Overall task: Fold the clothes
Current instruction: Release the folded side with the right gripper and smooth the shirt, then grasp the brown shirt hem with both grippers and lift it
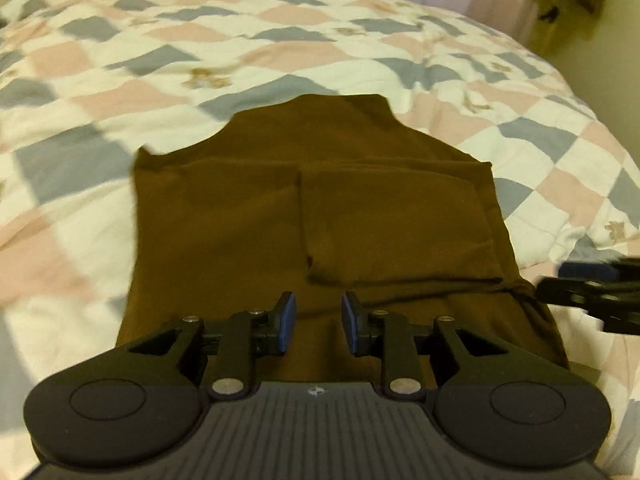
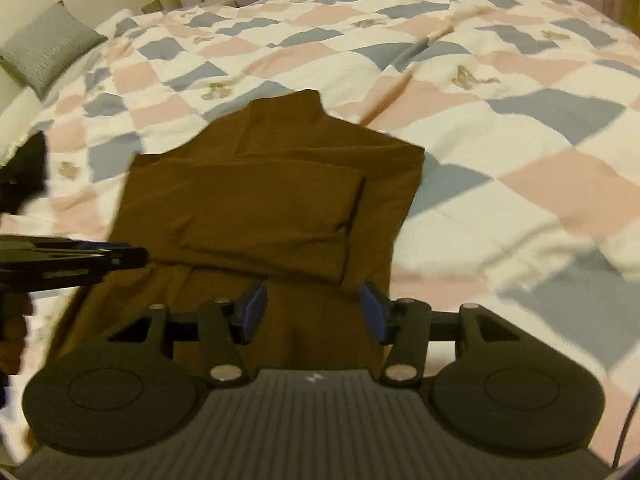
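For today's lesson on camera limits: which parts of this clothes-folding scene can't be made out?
- Left wrist view: brown garment's near hem, hidden behind the left hand-held gripper.
- Left wrist view: right hand-held gripper, blurred and cut off by the edge.
- Right wrist view: grey cushion, blurred.

My left wrist camera looks steeply down past its own fingers, close over the brown garment [image 1: 304, 216] on the quilt [image 1: 100, 80]. My right wrist camera does likewise from the right side; both share garment [image 2: 272, 200] and quilt [image 2: 520, 140].
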{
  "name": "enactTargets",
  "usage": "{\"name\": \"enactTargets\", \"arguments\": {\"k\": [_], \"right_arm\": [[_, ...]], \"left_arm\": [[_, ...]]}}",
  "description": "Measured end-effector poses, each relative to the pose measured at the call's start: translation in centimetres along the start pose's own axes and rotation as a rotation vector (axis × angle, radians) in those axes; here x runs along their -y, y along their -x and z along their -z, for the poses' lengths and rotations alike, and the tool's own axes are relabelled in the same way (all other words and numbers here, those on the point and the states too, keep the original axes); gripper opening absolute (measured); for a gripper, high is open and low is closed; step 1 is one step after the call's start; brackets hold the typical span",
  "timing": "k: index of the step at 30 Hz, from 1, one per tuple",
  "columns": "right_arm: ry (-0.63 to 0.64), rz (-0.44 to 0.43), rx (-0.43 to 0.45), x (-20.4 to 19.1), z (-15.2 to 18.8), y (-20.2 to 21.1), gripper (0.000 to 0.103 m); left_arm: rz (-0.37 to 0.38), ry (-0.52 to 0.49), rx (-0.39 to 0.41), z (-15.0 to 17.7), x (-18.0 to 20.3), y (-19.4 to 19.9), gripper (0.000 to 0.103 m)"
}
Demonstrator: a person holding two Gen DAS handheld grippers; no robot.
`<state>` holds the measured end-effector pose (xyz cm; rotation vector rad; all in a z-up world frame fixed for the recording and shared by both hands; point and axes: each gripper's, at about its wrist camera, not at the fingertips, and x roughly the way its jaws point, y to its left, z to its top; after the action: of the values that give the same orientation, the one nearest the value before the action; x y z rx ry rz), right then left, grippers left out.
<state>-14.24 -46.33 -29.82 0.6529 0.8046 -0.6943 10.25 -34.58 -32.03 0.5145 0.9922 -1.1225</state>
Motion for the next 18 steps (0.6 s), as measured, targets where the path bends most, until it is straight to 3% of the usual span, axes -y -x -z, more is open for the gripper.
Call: {"name": "enactTargets", "arguments": {"k": [5, 9, 14, 18], "right_arm": [[0.049, 0.012, 0.004, -2.8, 1.4, 6.8, 0.066], [0.11, 0.051, 0.043, -6.1, 2.6, 12.5, 0.068], [0.228, 0.066, 0.136, -11.2, 4.2, 17.7, 0.082], [0.305, 0.13, 0.105, -12.5, 6.3, 16.8, 0.083]], "left_arm": [[-0.056, 0.114, -0.089, 2.1, -2.4, 2.0, 0.027], [-0.093, 0.08, -0.084, 2.5, -4.9, 2.9, 0.027], [-0.094, 0.134, -0.135, 1.9, -9.5, 3.0, 0.027], [-0.095, 0.016, -0.098, 3.3, -10.3, 5.8, 0.027]]}}
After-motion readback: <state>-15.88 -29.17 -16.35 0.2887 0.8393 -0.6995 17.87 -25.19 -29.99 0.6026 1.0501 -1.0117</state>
